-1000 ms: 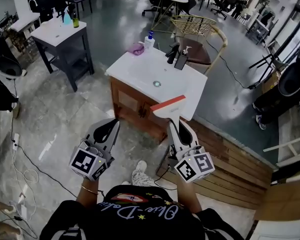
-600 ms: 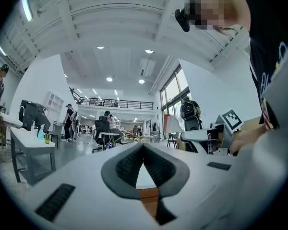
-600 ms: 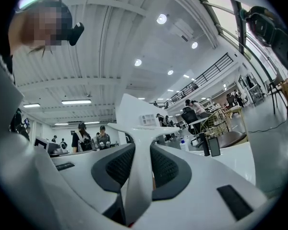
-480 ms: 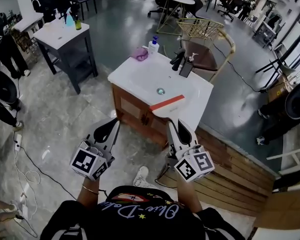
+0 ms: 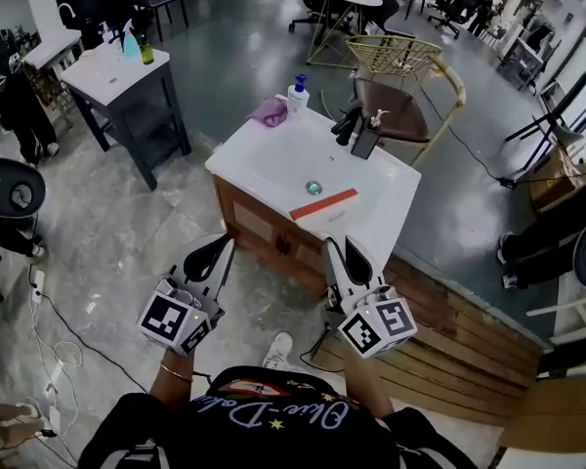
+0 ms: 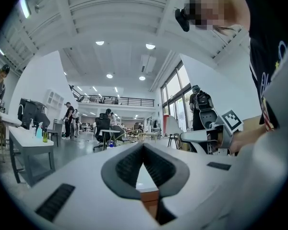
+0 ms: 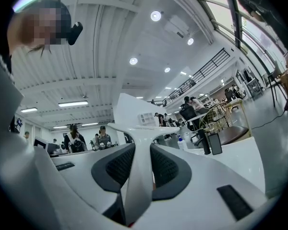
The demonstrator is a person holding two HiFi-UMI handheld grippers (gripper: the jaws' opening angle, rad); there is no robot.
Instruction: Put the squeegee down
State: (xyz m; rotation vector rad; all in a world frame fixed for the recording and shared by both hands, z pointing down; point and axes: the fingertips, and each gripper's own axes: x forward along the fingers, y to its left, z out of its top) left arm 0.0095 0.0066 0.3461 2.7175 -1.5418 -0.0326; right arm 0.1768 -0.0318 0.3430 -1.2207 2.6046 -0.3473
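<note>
Nearest are the two hand-held grippers, both of smooth white plastic with ribbed black pads and a marker cube at the back. The left gripper [image 5: 220, 247] carries nothing, and its view shows the pad tips pressed together into a narrow V. The right gripper [image 5: 337, 250] pinches the slim white handle of the one squeegee [image 5: 324, 204], which stands upright between the pads. The squeegee's flat blade has a red edge and, in the head view, shows over the front of the basin just beside the drain [image 5: 314, 188]. The vanity [image 5: 386, 198] has a glossy white top with one shallow rectangular basin, empty, set on a brown wooden cabinet. Along its far edge stand one black faucet [image 5: 346, 121], one dark pump dispenser [image 5: 367, 137], one white bottle with a blue pump [image 5: 294, 93] and one crumpled purple cloth [image 5: 270, 112]. Behind it is one chair [image 5: 400, 86] with a gold wire back and brown seat. Off to the left a dark-framed table [image 5: 103, 78] with a white top bears a blue spray bottle [image 5: 130, 39] and a dark bottle [image 5: 147, 49]
</note>
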